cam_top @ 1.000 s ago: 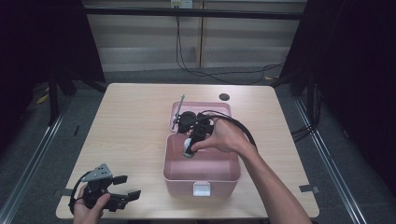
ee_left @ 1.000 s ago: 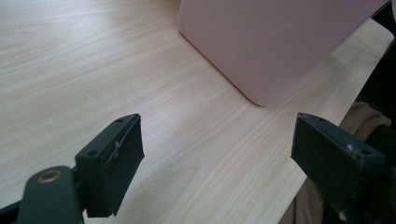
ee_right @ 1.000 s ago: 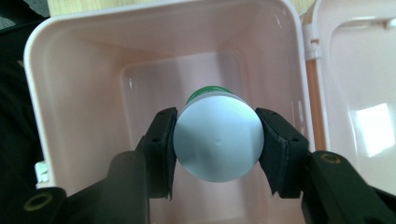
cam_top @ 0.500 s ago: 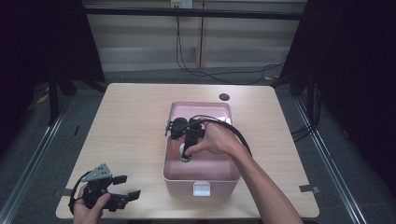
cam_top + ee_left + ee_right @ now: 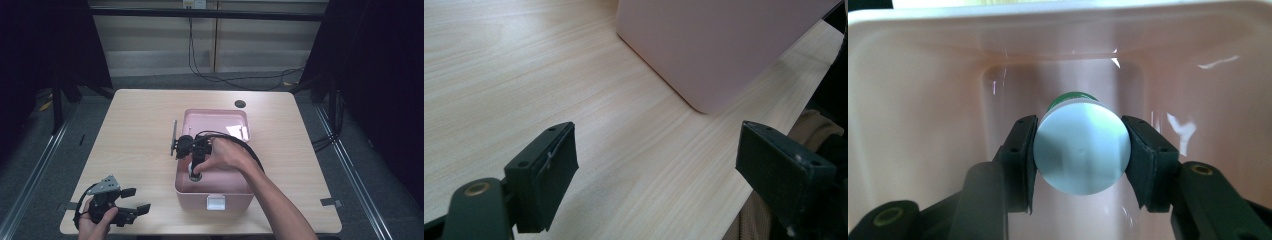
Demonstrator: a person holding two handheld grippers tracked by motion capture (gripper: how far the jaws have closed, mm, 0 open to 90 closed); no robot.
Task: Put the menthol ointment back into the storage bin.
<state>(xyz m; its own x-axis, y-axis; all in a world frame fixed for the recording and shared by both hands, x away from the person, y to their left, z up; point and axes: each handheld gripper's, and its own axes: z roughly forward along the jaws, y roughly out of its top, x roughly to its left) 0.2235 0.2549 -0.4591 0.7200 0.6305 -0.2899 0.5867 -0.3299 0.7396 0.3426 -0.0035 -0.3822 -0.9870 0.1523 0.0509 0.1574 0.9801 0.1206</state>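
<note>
A pink plastic bin (image 5: 235,188) stands on the wooden table near the front middle. My right gripper (image 5: 195,167) reaches down into it, shut on a white bottle with a green part (image 5: 1081,148); the round white end faces the camera and both pads (image 5: 1020,160) press its sides, with the bin's inner wall (image 5: 923,125) around it. In the high view the bottle (image 5: 194,173) shows as a small white spot inside the bin. My left gripper (image 5: 131,206) lies low at the table's front left corner, open and empty; its jaws stand wide apart over bare wood, facing the bin's outer wall (image 5: 724,45).
The bin's lid (image 5: 220,122) lies open behind it. A white latch (image 5: 215,202) sits on the bin's front. A dark round hole (image 5: 240,104) is in the table's far side. The table's front edge (image 5: 744,200) runs close by the left gripper.
The right gripper moved toward the person and lower into the bin with the bottle. The left gripper stayed put.
</note>
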